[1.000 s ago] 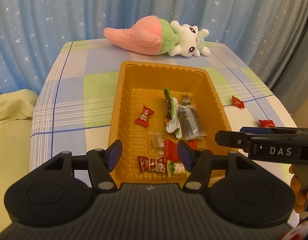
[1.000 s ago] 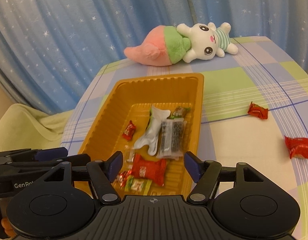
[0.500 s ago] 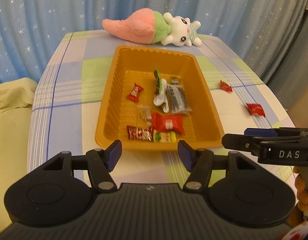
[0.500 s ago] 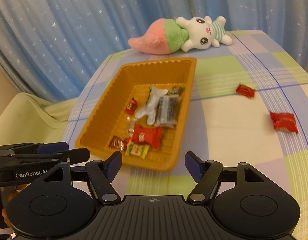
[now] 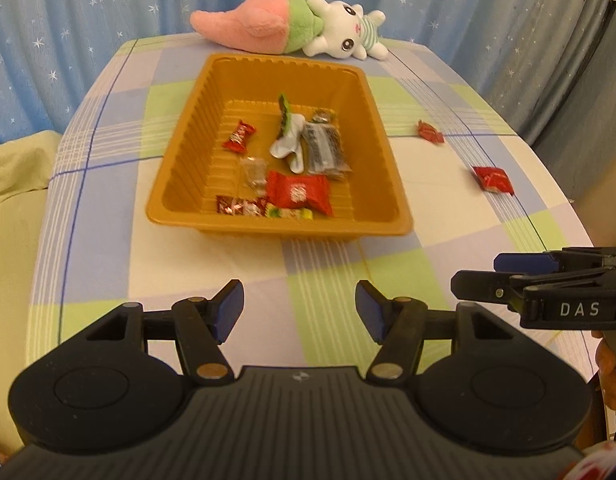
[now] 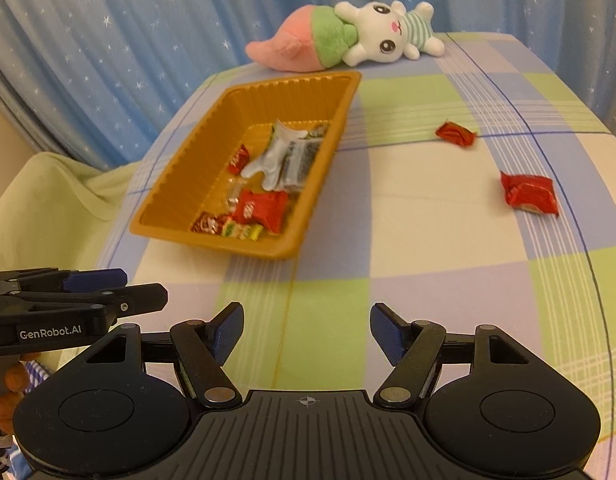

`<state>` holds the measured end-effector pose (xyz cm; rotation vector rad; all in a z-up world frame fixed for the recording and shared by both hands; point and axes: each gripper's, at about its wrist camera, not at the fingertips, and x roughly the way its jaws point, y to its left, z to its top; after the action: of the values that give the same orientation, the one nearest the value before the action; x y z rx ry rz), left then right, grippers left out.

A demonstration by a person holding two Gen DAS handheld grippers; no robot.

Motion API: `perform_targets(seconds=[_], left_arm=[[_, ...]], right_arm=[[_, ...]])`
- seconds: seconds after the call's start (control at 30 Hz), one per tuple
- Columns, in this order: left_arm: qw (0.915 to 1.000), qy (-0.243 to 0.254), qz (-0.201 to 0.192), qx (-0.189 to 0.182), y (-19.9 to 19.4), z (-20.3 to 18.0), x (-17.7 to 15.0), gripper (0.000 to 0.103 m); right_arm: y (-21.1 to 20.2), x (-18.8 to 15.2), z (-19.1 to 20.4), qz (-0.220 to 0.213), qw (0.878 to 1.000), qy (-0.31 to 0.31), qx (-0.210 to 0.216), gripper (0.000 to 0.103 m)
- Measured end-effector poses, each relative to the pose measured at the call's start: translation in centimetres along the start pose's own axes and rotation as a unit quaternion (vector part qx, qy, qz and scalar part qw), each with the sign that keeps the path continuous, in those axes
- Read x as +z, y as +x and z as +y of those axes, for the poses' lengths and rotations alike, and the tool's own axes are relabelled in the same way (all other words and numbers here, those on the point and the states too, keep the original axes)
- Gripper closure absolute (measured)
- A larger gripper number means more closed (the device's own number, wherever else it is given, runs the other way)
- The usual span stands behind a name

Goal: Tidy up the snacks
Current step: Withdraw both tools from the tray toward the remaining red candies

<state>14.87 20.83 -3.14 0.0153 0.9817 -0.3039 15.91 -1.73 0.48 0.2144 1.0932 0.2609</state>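
Note:
An orange plastic tray (image 5: 175, 160) (image 6: 179, 168) sits mid-table and holds several wrapped snacks, among them a red packet (image 5: 297, 194) (image 6: 259, 209) and a dark bar (image 5: 323, 151). Two red snacks lie loose on the cloth to its right: a small one (image 5: 430, 132) (image 6: 456, 134) and a larger one (image 5: 492, 179) (image 6: 530, 199). My left gripper (image 5: 299, 314) is open and empty, above the near table edge short of the tray. My right gripper (image 6: 305, 330) is open and empty, beside it to the right.
A pink, green and white plush toy (image 5: 291, 30) (image 6: 344, 36) lies at the table's far edge behind the tray. Blue star-print curtains hang behind. A pale green cushion (image 5: 11, 172) sits left of the table. The checked tablecloth (image 6: 428, 280) drops off at its rounded edges.
Both grippers have pulled back from over the tray toward the near table edge. The tray now looks smaller and farther off. Both stayed open and empty.

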Motion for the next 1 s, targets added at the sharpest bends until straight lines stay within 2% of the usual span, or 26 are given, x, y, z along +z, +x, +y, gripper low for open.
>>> perform_targets(seconds=[0.47, 1.0], left_arm=[[0.9998, -0.009, 0.014, 0.01, 0.7, -7.2, -1.3, 0.044], [0.9997, -0.012, 0.011, 0.016, 3.6, -15.0, 0.3, 0.044]], right_arm=[[-2.6, -0.9, -6.6, 0.022, 1.0, -0.009, 0.004, 0.033], [-3.9, 0.2, -14.5, 0.024, 0.999, -0.026, -0.007, 0.033]])
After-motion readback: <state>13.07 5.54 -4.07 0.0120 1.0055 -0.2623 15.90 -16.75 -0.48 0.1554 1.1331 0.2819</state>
